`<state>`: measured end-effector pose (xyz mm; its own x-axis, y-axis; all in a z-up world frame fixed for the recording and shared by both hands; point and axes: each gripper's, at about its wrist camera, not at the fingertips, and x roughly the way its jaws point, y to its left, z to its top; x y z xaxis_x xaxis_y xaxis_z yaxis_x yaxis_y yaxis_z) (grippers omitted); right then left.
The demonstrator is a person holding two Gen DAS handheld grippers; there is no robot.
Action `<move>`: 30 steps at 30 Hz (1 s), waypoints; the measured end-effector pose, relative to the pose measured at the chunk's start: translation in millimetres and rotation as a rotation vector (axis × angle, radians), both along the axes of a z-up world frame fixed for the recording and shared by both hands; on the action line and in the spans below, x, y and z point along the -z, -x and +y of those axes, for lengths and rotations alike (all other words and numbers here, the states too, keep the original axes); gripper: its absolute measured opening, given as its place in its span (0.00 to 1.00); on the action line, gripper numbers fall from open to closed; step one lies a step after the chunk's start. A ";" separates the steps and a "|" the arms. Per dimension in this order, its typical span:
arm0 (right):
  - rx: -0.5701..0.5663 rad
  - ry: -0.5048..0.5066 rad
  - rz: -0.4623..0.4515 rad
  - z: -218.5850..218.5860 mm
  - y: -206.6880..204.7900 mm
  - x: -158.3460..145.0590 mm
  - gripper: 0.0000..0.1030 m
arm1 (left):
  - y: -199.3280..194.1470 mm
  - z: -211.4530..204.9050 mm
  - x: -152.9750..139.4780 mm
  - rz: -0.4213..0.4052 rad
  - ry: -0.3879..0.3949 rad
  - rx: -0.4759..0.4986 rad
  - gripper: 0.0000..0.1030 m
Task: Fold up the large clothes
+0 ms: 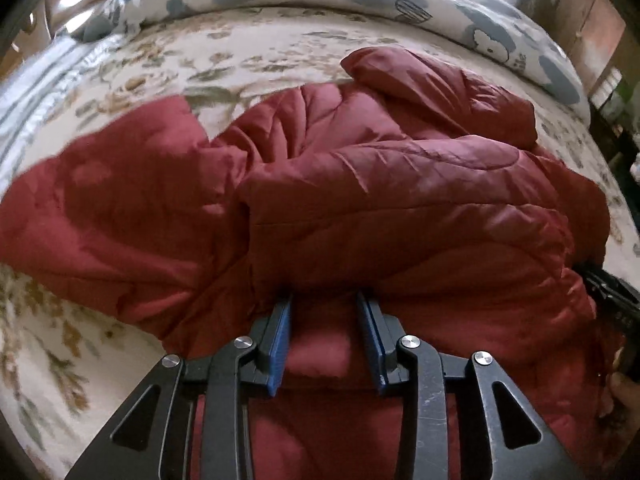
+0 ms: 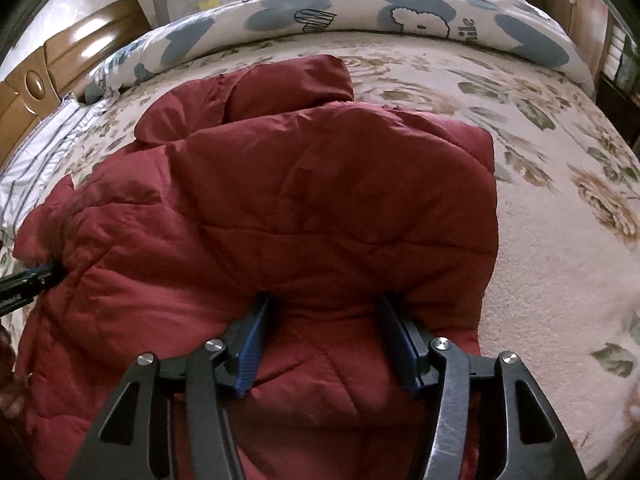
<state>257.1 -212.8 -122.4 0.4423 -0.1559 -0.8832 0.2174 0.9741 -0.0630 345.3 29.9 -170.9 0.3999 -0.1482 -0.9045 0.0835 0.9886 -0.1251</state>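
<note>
While both grippers are set on the quilted red puffer jacket (image 2: 320, 208), left gripper (image 1: 328, 300) is narrowly parted and right gripper (image 2: 326, 300) wider, puffy fabric bulging between ribbed blue pads (image 2: 250, 354); a grip cannot be told. Jacket is spread on the floral plush bedspread (image 2: 560, 264).

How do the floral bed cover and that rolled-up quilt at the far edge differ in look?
The floral bed cover lies flat under the red padded jacket, while the rolled quilt sits bunched into a long ridge along the bed's far edge. The bed cover carries tan flowers with green leaves; the quilt has grey-blue patches and cartoon drawings. The jacket rests on the bed cover but not on the quilt. Both have a pale cream ground.
</note>
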 end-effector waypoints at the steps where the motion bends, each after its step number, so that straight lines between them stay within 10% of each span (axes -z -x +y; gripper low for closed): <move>1: 0.001 0.002 -0.001 0.0 0.2 0.8 0.56 | -2.2 -1.1 1.4 -0.005 0.000 0.003 0.34; 8: 0.003 -0.028 0.005 -2.0 -2.3 1.0 0.64 | -5.1 3.1 8.6 -0.007 0.008 0.000 0.34; 13: 0.012 -0.153 -0.022 2.5 1.5 -10.8 0.97 | -0.9 14.9 -0.6 0.008 0.081 -0.025 0.35; 24: 0.098 -0.351 -0.177 -7.4 34.0 -44.5 0.98 | 28.9 130.9 -30.5 -0.030 0.260 -0.293 0.77; 30: 0.054 -0.284 -0.199 16.6 62.5 -69.2 0.98 | 40.0 207.4 -11.0 -0.006 0.305 -0.467 0.83</move>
<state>194.7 -196.1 -53.1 0.6081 0.0560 -0.7919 0.2494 0.9335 0.2575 305.3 237.4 -159.8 0.4911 -0.2085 -0.8458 -0.3527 0.8402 -0.4119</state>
